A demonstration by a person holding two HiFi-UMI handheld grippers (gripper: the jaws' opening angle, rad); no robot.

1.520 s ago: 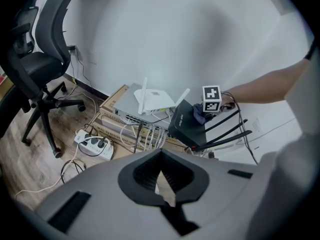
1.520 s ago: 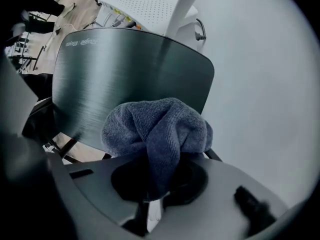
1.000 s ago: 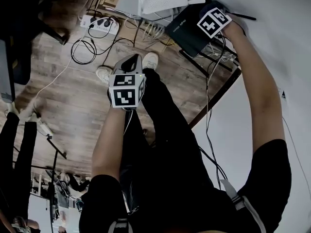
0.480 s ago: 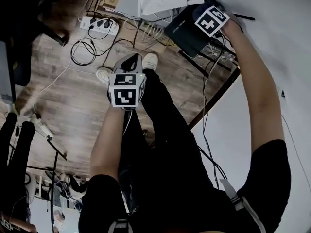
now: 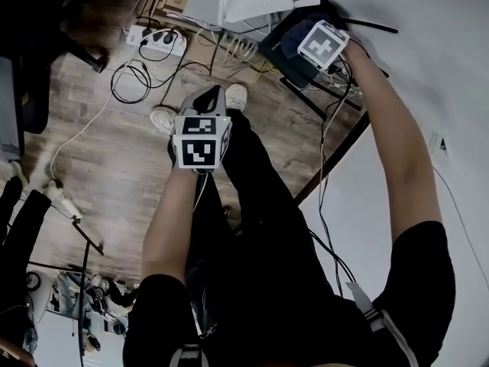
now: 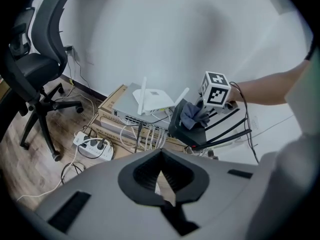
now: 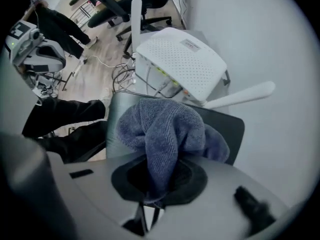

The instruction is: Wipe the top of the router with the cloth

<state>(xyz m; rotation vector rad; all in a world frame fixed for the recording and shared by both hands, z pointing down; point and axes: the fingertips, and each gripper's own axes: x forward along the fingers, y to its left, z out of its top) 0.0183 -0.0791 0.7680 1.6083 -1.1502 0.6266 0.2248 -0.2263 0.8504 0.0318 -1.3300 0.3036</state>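
Observation:
A black router (image 5: 289, 56) stands on edge by the white wall, its antennas (image 6: 231, 127) pointing right. My right gripper (image 5: 306, 43) is shut on a grey-blue cloth (image 7: 165, 126), which it presses on the router's top face (image 7: 227, 126). The left gripper view shows the cloth (image 6: 192, 115) bunched on that router (image 6: 186, 130) under the right gripper's marker cube (image 6: 216, 89). My left gripper (image 5: 205, 102) hangs apart over the floor, jaws shut with nothing in them (image 6: 160, 170). A white router (image 7: 180, 61) sits just beyond the black one.
A grey switch on cardboard boxes (image 6: 117, 115) has several cables hanging down. On the wooden floor lies a power strip (image 5: 157, 40) with coiled leads. An office chair (image 6: 35, 69) stands at the left. The person's legs and shoes (image 5: 237, 94) are below the left gripper.
My right gripper has slid the cloth a little leftward across the black router's top. The left gripper has stayed in place.

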